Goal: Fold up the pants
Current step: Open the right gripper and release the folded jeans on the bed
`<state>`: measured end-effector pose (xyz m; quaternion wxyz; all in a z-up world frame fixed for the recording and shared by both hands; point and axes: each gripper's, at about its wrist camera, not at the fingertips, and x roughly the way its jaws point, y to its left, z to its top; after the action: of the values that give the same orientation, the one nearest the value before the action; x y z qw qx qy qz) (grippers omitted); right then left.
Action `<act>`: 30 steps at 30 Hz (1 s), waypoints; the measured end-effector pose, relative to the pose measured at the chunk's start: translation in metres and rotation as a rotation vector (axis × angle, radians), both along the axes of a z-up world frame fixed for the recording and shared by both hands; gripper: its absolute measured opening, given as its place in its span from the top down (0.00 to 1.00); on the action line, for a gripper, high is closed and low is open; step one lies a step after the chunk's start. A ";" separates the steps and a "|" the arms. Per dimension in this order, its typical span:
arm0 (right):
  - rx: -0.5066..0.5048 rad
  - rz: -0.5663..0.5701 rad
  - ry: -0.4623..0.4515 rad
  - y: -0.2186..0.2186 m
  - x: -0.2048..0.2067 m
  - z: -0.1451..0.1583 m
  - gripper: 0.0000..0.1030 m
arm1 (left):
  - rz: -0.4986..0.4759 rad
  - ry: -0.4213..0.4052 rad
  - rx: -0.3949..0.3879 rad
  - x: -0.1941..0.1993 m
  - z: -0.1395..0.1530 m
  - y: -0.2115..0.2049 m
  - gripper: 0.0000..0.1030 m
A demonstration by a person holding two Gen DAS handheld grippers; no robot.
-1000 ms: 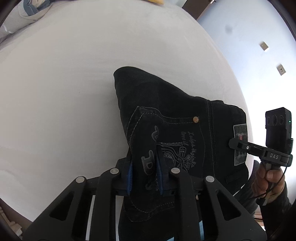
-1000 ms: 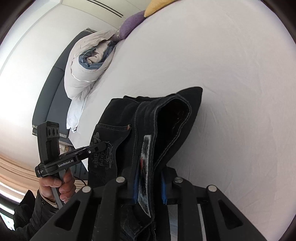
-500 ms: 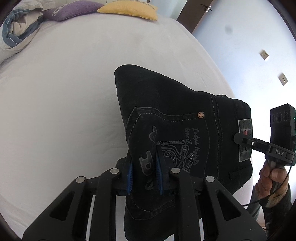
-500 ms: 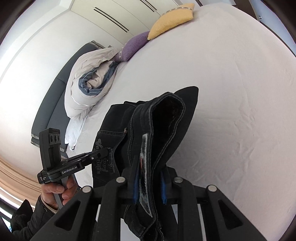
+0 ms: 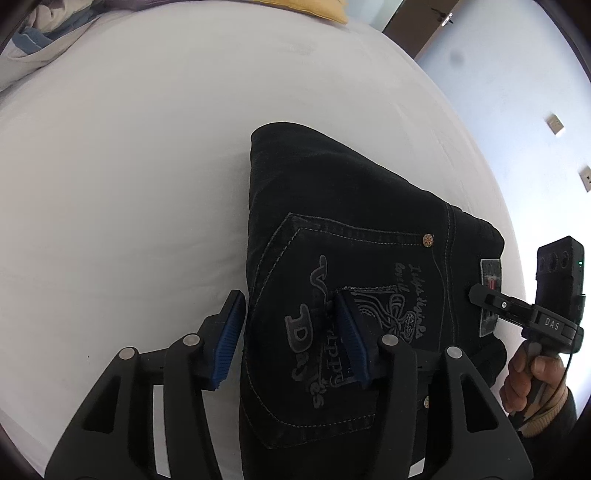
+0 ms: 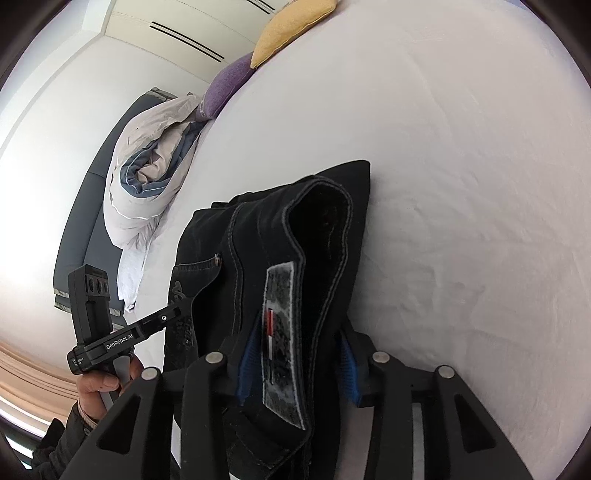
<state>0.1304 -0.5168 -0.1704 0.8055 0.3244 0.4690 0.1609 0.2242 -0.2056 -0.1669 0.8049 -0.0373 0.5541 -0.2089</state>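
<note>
The black jeans (image 5: 351, 229) lie folded in a thick stack on the white bed (image 5: 129, 166), back pocket with grey embroidery facing up. My left gripper (image 5: 291, 332) is open, its blue pads spread either side of the pocket edge, no longer pinching the cloth. My right gripper (image 6: 295, 365) is open too, its blue pads standing apart around the waistband with its grey label (image 6: 280, 332). The jeans (image 6: 325, 229) show in the right wrist view as a stacked fold. Each gripper shows in the other's view, the right (image 5: 480, 295) and the left (image 6: 181, 306).
A rumpled white and blue duvet (image 6: 147, 177) lies at the head of the bed, beside a purple cushion (image 6: 225, 88) and a yellow cushion (image 6: 291, 26). A wall with sockets (image 5: 554, 123) and a door stand past the bed's right edge.
Both grippers lowered the folded jeans onto the bed and then opened, letting go of the pocket edge and the waistband.
</note>
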 end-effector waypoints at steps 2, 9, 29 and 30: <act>-0.027 0.000 -0.006 0.001 -0.004 0.005 0.46 | 0.002 -0.018 0.020 -0.005 0.003 0.001 0.50; -0.153 -0.072 -0.061 -0.004 -0.046 0.039 0.27 | 0.052 -0.157 0.051 -0.053 0.045 0.025 0.19; -0.636 -0.343 -0.601 0.050 -0.262 0.245 0.00 | 0.367 -0.829 0.243 -0.320 0.268 0.081 0.00; -0.646 -0.341 -0.633 0.053 -0.271 0.253 0.00 | 0.387 -0.837 0.241 -0.330 0.273 0.087 0.00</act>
<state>-0.1402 -0.4637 0.0826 0.9831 0.0650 0.1671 -0.0367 -0.1055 -0.1189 0.1065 0.9817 0.0413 0.1855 0.0136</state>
